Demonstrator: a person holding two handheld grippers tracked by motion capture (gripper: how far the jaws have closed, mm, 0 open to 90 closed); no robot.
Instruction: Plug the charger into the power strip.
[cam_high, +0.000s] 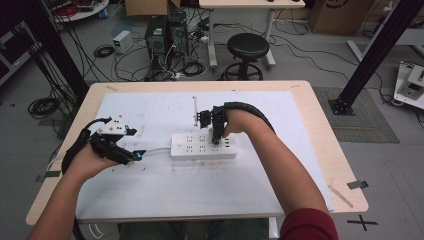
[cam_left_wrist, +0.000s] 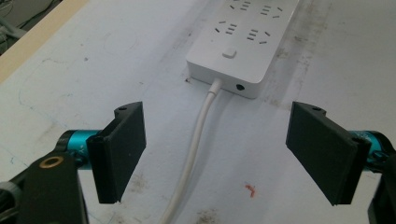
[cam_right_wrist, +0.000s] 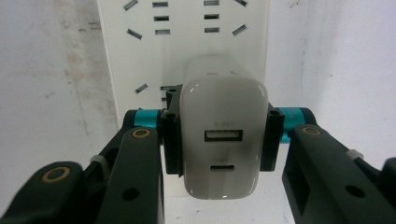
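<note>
Standing pinched between the jaws of the right gripper (cam_right_wrist: 219, 140), a white charger (cam_right_wrist: 223, 140) sits over the sockets of the power strip (cam_high: 202, 146), its USB face turned up toward the gripper's camera and its body pointing straight down at the strip; whether its prongs are seated or just clear of the slots cannot be told. From above, the right gripper (cam_high: 216, 136) comes down on the strip's right half, so the charger's axis runs upright, across the strip's long axis, which lies left to right on the white surface (cam_high: 150, 190). By the look of it, any next move would run along that vertical line, pressing in or pulling out. At the strip's left end, its cord (cam_left_wrist: 191, 154) trails back between the widely spread, empty jaws of the left gripper (cam_left_wrist: 219, 154), which is low over the surface just short of the strip; seen from above, the left gripper (cam_high: 136, 156) is the nearer one to brace that end
</note>
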